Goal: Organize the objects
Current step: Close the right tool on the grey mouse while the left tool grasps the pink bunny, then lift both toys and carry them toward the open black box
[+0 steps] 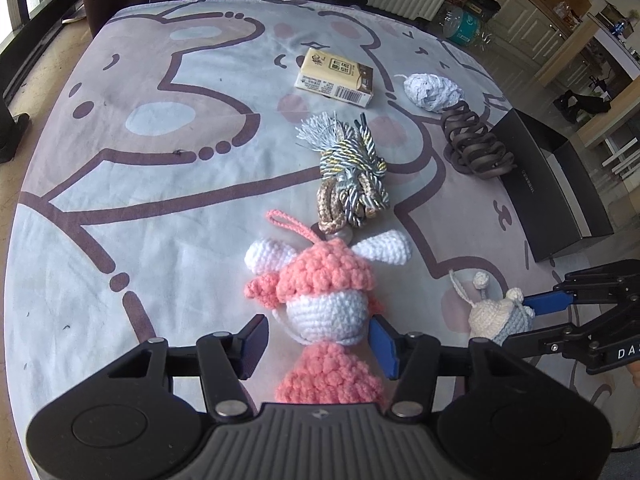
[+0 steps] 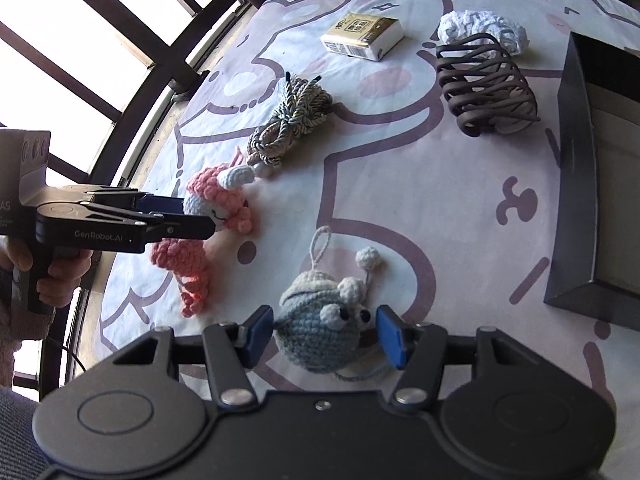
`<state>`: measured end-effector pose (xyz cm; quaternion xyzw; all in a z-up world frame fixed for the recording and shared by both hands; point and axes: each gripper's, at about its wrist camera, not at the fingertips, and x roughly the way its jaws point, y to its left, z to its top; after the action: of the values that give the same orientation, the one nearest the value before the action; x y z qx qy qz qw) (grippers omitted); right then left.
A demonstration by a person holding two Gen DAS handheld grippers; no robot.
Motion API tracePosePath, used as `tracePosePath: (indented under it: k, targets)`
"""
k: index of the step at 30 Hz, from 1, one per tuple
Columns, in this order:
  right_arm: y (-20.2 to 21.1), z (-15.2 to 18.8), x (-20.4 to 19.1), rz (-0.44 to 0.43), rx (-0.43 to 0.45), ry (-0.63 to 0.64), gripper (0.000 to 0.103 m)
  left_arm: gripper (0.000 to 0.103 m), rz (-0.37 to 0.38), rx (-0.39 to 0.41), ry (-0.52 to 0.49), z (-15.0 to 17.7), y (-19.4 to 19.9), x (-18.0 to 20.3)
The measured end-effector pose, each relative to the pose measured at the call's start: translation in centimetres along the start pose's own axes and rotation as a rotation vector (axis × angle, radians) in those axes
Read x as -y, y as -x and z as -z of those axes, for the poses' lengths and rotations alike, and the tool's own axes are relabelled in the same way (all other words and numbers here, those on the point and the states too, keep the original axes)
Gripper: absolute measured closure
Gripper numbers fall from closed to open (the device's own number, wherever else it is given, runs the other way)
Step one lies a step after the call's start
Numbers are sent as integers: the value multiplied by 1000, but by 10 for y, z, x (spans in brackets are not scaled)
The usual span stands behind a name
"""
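**Two grippers straddling two crochet toys, black box waiting at the edge**

We are seeing one container: a black box (image 2: 576, 152) sitting at the right edge of the printed cloth (image 1: 160, 184). In the right wrist view its inside is showing pale, and we cannot tell whether anything is lying in it. All the loose things are lying outside it on the cloth.

We are counting two crochet toys. The pink doll (image 1: 326, 292) is lying near the front with its white head between the fingers of the left gripper (image 1: 320, 344); the jaws are standing apart around the head, the right pad is just reaching it and the left pad is showing a gap, so no grip yet. The blue-grey mouse (image 2: 320, 332) is sitting between the fingers of the right gripper (image 2: 326, 334); its jaws are likewise apart, close on both sides, and we cannot tell if the pads are touching the wool. The two toys are lying near each other, the mouse between the doll and the box.

Farther back we are counting one bundle of braided cord (image 1: 352, 172) just beyond the doll, one brown hair claw (image 2: 486, 84) near the box, one crumpled white ball (image 1: 432, 90) just behind the claw, and one yellow tissue pack (image 1: 334, 78), well apart from the toys.

One hand (image 2: 60, 276) is gripping the left gripper's handle.
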<state>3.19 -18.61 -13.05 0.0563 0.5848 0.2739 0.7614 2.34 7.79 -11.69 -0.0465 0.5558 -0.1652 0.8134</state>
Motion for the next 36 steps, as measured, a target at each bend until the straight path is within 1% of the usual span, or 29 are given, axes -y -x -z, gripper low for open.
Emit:
tracePosePath:
  k: [3, 5, 7, 10, 15, 18, 20, 25, 30, 36]
  targets:
    - [-8, 0, 2, -17, -18, -19, 46, 52, -4, -27, -9, 1, -4, 2]
    - [-13, 0, 2, -13, -36, -24, 46, 55, -7, -45, -12, 2, -7, 3]
    - [-17, 1, 2, -16, -50, -32, 48, 57, -13, -56, -6, 2, -10, 4]
    - [-18, 2, 2, -17, -49, -36, 49, 58, -28, -76, 12, 0, -14, 5]
    - [-19, 2, 0, -13, -51, -29, 49, 59, -68, -110, -3, -3, -19, 13]
    - [-19, 2, -2, -5, -52, -20, 50, 66, -111, -119, -5, -5, -21, 18]
    - [-19, 2, -4, 0, -51, -12, 51, 69, -137, -119, 4, -5, -21, 21]
    - [-15, 2, -6, 12, -37, -11, 53, 70, -208, -112, -5, -4, -18, 33]
    - [-6, -2, -8, 25, 5, -11, 54, 70, -226, -91, 3, -8, -7, 43]
    - [11, -11, -12, 41, 65, -5, 54, 70, -243, -51, 5, -21, 13, 56]
